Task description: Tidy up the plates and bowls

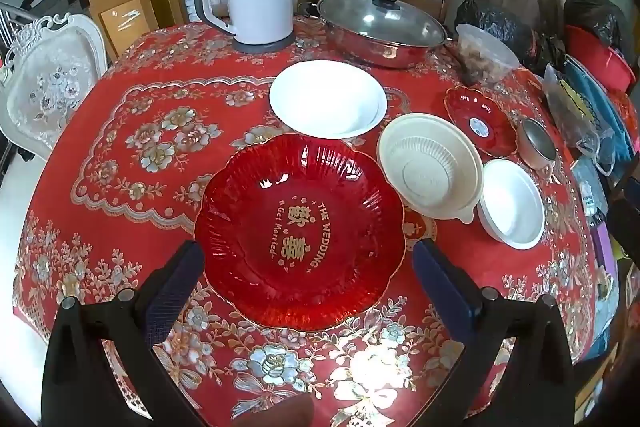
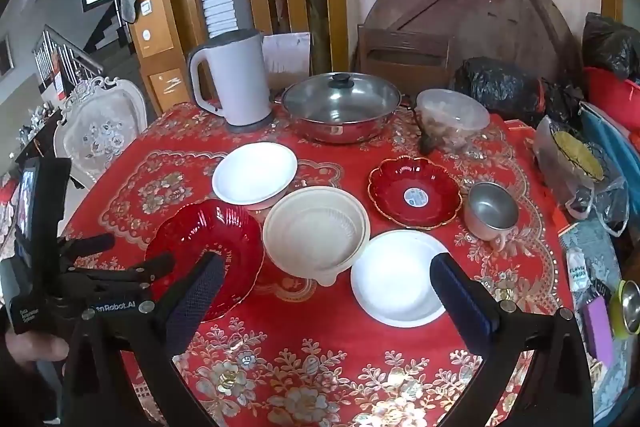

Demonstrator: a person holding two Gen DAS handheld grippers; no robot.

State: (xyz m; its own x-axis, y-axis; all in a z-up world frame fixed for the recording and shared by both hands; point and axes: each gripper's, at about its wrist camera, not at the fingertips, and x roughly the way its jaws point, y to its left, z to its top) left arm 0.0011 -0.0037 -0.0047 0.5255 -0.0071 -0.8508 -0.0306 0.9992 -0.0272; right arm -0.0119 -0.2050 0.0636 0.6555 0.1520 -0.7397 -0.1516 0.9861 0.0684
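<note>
Left gripper (image 1: 308, 263): jaws wide, empty, positioned above the near side of the large red plate (image 1: 300, 231), one finger on either side of it, not gripping. Right gripper (image 2: 326, 277): jaws wide, empty, above the table (image 2: 320, 367), with the white plate (image 2: 396, 277) between its fingers. The cream bowl (image 2: 316, 237) sits between the red plate and the white plate. The white bowl (image 2: 254, 173) lies behind the red plate. The small red plate (image 2: 414, 193) is right of the cream bowl, with the metal cup (image 2: 492, 211) just beside it. The kettle (image 2: 232, 79) and lidded pan (image 2: 340, 107) stand at the far edge.
</note>
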